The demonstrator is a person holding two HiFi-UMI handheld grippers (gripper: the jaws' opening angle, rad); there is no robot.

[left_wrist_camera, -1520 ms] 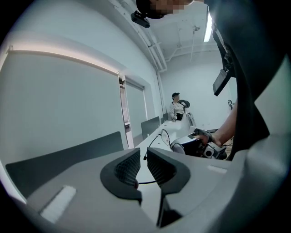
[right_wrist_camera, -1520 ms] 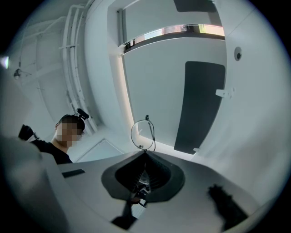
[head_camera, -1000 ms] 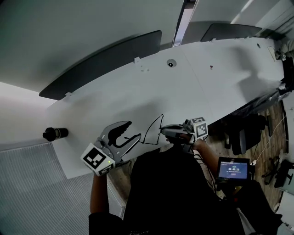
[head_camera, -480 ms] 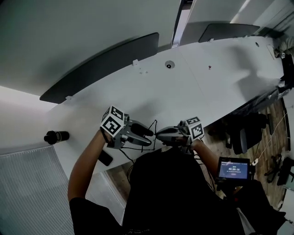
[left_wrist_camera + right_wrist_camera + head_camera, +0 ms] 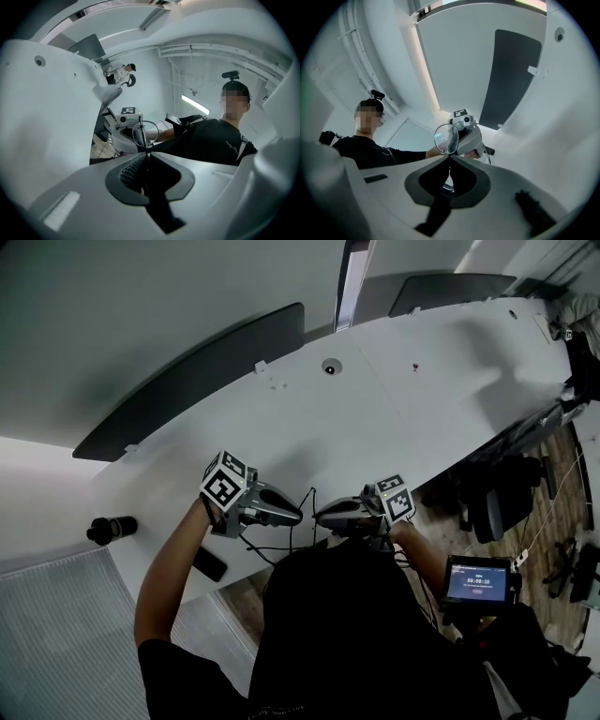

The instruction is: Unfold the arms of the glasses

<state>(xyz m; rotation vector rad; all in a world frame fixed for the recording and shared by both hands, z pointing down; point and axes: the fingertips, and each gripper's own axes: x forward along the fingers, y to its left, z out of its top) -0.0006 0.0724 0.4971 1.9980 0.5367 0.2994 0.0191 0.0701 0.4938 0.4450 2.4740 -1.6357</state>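
Note:
The glasses (image 5: pixel 306 510) are thin black wire-rimmed ones, held in the air over the near edge of the white table (image 5: pixel 403 418). My left gripper (image 5: pixel 292 517) comes in from the left and my right gripper (image 5: pixel 321 517) from the right, tips almost meeting. In the left gripper view the left gripper (image 5: pixel 146 157) has just been closing, and its pads pinch a thin wire part below one round lens (image 5: pixel 144 133). The right gripper (image 5: pixel 450 159) in its own view is shut on the frame, with a lens (image 5: pixel 446 138) standing just above the jaws.
A black cylinder (image 5: pixel 111 529) stands at the table's left end. A dark phone-like object (image 5: pixel 212 564) lies near the front edge. To the right, off the table, are a lit screen (image 5: pixel 478 582) and an office chair (image 5: pixel 497 512). Dark panels (image 5: pixel 187 381) line the far side.
The left gripper came up from the lower left with wide-open jaws, rolled over, reached the glasses and closed on them. The right gripper has held the glasses nearly still.

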